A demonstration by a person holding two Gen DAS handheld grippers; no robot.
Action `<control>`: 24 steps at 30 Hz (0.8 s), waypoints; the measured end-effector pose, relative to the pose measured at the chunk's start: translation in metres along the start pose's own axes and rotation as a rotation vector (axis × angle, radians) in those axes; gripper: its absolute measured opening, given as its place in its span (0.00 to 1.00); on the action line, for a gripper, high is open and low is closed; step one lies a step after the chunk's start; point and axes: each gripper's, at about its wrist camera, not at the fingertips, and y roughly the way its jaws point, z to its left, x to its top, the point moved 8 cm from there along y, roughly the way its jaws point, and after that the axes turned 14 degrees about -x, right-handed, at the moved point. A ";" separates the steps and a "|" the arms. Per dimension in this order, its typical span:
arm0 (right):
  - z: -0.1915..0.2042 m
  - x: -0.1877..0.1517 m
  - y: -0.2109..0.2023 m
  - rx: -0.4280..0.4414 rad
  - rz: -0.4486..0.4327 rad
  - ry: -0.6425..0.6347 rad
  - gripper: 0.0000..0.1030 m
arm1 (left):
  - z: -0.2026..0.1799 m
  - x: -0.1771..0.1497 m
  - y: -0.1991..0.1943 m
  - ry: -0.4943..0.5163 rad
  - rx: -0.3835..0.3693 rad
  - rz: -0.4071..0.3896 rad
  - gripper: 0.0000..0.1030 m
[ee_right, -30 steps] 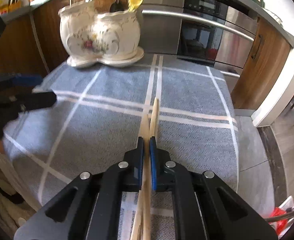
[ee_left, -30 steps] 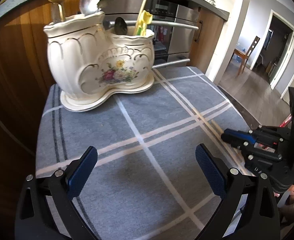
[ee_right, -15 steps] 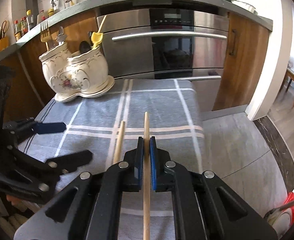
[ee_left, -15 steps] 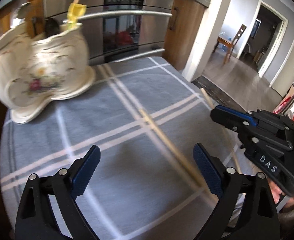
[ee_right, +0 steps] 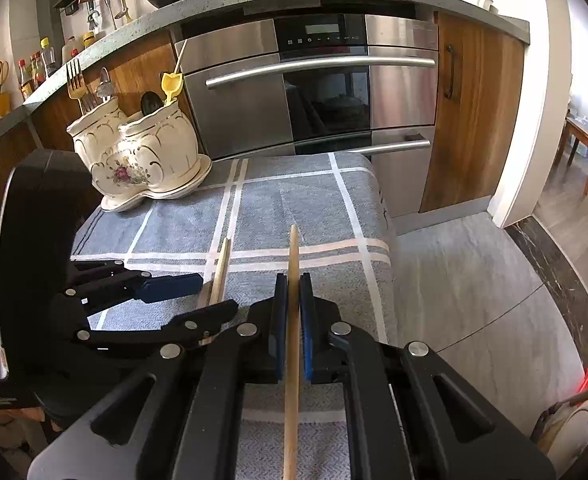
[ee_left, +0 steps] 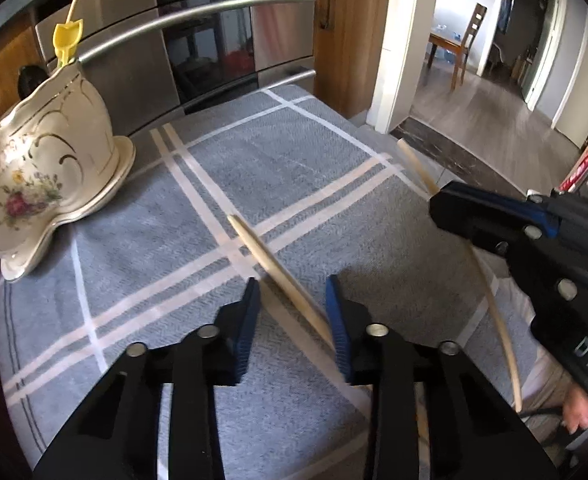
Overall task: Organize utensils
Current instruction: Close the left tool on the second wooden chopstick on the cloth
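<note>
Two wooden chopsticks are in play. My right gripper (ee_right: 290, 280) is shut on one chopstick (ee_right: 293, 256) and holds it above the grey checked cloth (ee_right: 317, 200); this stick also shows in the left wrist view (ee_left: 489, 296). The other chopstick (ee_left: 270, 264) lies on the cloth between the fingers of my left gripper (ee_left: 294, 292), which is partly closed around it with gaps on both sides. It shows in the right wrist view too (ee_right: 220, 268). A cream floral ceramic utensil holder (ee_right: 142, 156) stands at the far left of the cloth with forks, spoons and a yellow utensil in it.
A stainless oven front (ee_right: 317, 80) with bar handles stands right behind the table. The cloth's right edge (ee_right: 385, 240) drops to a grey floor. A doorway with a wooden chair (ee_left: 465, 40) lies far right. Bottles and a pan sit on the counter above.
My left gripper swung right from the holder, came down over the lying chopstick and narrowed its jaws around it. My right gripper lifted the other chopstick off the cloth.
</note>
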 end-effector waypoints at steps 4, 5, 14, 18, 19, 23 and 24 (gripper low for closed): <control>0.000 0.000 -0.001 0.004 -0.004 0.001 0.06 | 0.009 -0.003 -0.007 -0.008 -0.044 0.004 0.13; 0.000 0.000 -0.001 0.005 -0.003 0.003 0.06 | 0.010 -0.004 -0.010 0.004 -0.062 0.006 0.12; 0.006 0.013 -0.011 0.048 -0.041 0.036 0.06 | 0.033 -0.004 -0.034 -0.044 -0.146 -0.054 0.00; 0.012 0.022 -0.018 0.071 -0.062 0.049 0.06 | 0.041 0.000 -0.052 -0.080 -0.174 -0.098 0.00; 0.014 0.024 -0.018 0.072 -0.065 0.047 0.06 | 0.042 0.001 -0.053 -0.096 -0.196 -0.098 0.00; 0.020 0.028 -0.021 0.077 -0.074 0.041 0.06 | 0.038 -0.002 -0.038 -0.164 -0.240 -0.046 0.00; 0.021 0.028 -0.021 0.077 -0.074 0.040 0.06 | 0.036 -0.003 -0.032 -0.174 -0.244 -0.026 0.06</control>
